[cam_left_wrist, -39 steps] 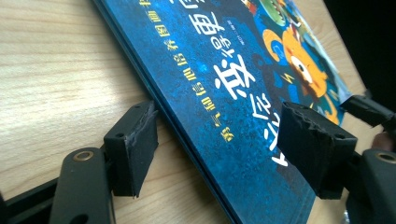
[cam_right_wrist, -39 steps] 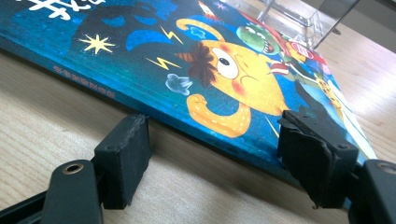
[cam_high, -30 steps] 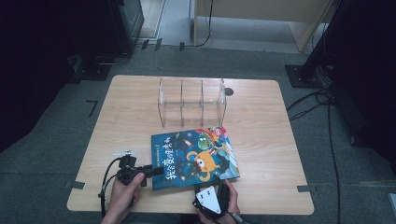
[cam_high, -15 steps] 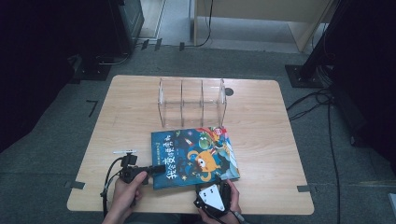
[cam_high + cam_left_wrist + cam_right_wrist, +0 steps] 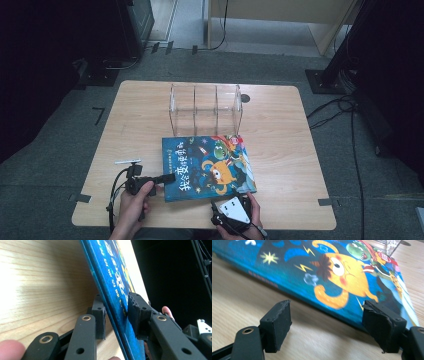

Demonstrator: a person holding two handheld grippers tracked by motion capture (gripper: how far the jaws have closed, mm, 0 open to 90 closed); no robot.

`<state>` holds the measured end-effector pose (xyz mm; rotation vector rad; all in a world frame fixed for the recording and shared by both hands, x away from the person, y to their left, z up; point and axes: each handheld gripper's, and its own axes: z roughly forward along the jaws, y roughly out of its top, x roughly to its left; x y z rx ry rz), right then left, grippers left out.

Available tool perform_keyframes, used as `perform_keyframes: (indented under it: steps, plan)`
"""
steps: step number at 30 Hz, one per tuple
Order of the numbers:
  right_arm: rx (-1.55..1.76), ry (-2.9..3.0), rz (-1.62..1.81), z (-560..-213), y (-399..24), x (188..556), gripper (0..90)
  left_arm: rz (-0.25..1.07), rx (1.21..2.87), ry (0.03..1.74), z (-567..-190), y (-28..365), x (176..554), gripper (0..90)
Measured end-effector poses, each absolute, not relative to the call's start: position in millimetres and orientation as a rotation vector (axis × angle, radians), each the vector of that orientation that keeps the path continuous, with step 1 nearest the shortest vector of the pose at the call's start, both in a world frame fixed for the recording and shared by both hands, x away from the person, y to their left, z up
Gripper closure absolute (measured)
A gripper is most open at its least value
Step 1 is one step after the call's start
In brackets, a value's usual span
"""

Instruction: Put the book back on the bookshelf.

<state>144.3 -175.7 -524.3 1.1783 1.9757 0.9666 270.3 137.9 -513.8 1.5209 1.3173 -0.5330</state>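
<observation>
A blue picture book [image 5: 207,167] with a yellow cartoon creature lies on the wooden table [image 5: 280,150], in front of a clear acrylic rack [image 5: 205,107]. My left gripper [image 5: 167,177] comes in from the left and is shut on the book's left edge. In the left gripper view, one jaw sits under the book [image 5: 115,277] and the other presses on its cover, with the gripper [image 5: 116,307] tilted sideways. My right gripper [image 5: 244,199] rests at the book's front edge. It stands open [image 5: 327,315] just short of the book [image 5: 332,270], which looks slightly raised off the wood.
The rack has several upright dividers, and its base shows in the right gripper view [image 5: 389,243]. A small white strip [image 5: 127,161] lies left of the book. A dark round hole [image 5: 245,98] marks the table beside the rack. Cables trail over the floor at right.
Almost nothing: the right gripper has crept slightly toward the book's front edge. The left gripper holds its place on the left edge.
</observation>
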Motion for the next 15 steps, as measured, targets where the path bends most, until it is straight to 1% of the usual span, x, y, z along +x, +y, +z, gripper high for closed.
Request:
perform_keyframes:
  steps: [4,10,12,15]
  plan:
    - [1.188,1.956,1.009,-518.4,-186.4,140.2,23.1,-0.523,1.532,1.314,-511.2,137.5,269.9,69.8]
    - [1.204,1.889,1.08,-502.0,-206.8,143.0,28.0,-0.507,1.556,1.32,-507.2,136.7,270.8,68.8]
    - [1.229,1.87,1.083,-499.6,-215.8,148.1,31.1,-0.506,1.561,1.314,-505.4,136.8,271.2,68.9]
    - [1.306,1.843,1.088,-493.6,-233.1,159.8,39.8,-0.504,1.566,1.31,-502.3,136.4,271.6,69.2]
